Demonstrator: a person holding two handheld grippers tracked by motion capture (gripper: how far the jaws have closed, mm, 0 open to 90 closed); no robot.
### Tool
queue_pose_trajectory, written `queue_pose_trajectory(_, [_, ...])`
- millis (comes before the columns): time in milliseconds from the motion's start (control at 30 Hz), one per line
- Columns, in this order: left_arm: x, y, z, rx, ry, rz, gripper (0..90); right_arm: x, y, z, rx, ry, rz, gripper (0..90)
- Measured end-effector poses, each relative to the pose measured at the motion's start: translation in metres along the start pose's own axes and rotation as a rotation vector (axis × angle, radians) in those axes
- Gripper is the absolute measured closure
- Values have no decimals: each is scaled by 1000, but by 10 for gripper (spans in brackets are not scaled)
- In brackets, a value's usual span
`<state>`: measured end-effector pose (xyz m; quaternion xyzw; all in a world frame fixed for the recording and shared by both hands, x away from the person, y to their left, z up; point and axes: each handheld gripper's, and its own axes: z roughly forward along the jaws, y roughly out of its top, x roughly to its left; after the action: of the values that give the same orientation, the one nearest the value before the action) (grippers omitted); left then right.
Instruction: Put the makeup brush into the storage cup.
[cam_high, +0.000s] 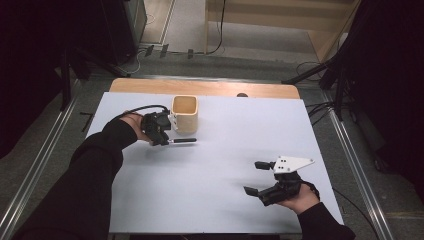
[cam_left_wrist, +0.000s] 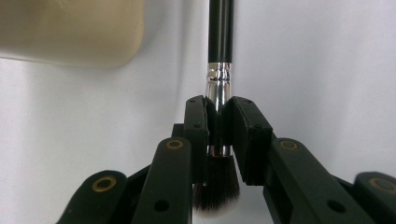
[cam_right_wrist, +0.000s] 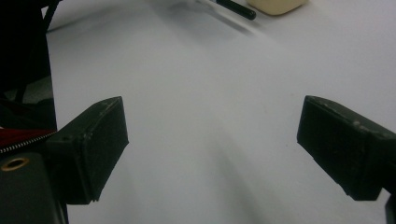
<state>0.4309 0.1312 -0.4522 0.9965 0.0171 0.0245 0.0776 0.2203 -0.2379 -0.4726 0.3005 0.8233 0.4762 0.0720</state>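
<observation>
We see brush (cam_left_wrist: 219, 70) | black handle, silver collar, dark hairs with white tips | lies level, just beside cup (cam_high: 184, 114)

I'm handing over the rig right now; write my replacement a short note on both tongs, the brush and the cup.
Left tongs: shut on the makeup brush at its metal ferrule, bristles toward the hand, handle pointing away.
Right tongs: open, empty, near the table's right front.
Beige cup: upright, open, just beyond the left tongs.
Done: brush gripped.
Left, probably: put the brush in the cup, then release.
</observation>
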Motion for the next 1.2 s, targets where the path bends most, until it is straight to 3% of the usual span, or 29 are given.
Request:
queue_pose_trajectory(733, [-14,-4,-21,-76,-32,-39,772,0,0,0,-2,4,1,92])
queue_pose_trajectory(867, [-15,-9,-20,-106,-47,-99,772,0,0,0,-2,1,1,92])
queue_pose_trajectory(1067, [-21,-14,-21,-140,-71,-136,773,0,1,0,-8,1,1,92])
queue_pose_trajectory(1200, [-25,-14,-24,-157,-85,-137,773,1,1,0,-7,0,-2,92])
